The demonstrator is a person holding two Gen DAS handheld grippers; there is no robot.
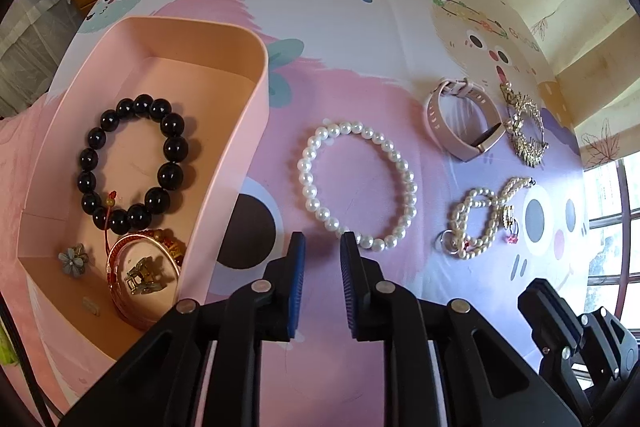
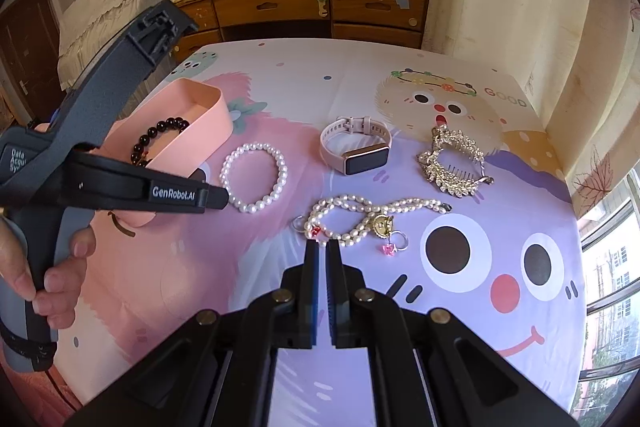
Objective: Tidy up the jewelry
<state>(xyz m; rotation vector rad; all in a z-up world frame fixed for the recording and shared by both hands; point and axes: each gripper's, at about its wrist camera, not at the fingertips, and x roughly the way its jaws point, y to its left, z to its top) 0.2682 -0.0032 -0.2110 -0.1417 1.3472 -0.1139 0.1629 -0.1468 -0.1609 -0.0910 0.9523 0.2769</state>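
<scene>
A pink box (image 1: 256,115) (image 2: 218,117) holds a black bead bracelet (image 1: 132,163) (image 2: 160,135), a gold bangle (image 1: 120,283), a flower piece (image 1: 72,258) and a small clip. A round pearl bracelet (image 1: 356,187) (image 2: 254,177) lies on the cloth just right of the box. My left gripper (image 1: 322,247) is open and empty, its tips at the bracelet's near edge; from the right wrist view its finger tip (image 2: 216,197) lies beside the bracelet. My right gripper (image 2: 322,247) is nearly shut and empty, just short of a twisted pearl strand (image 2: 352,223) (image 1: 480,219).
A pink smart band (image 2: 356,147) (image 1: 460,123) and a gold rhinestone hair comb (image 2: 452,163) (image 1: 524,131) lie further back on the cartoon cloth. Small rings and pink charms (image 2: 394,245) lie by the pearl strand. Wooden drawers (image 2: 320,11) stand behind the table; a window is at right.
</scene>
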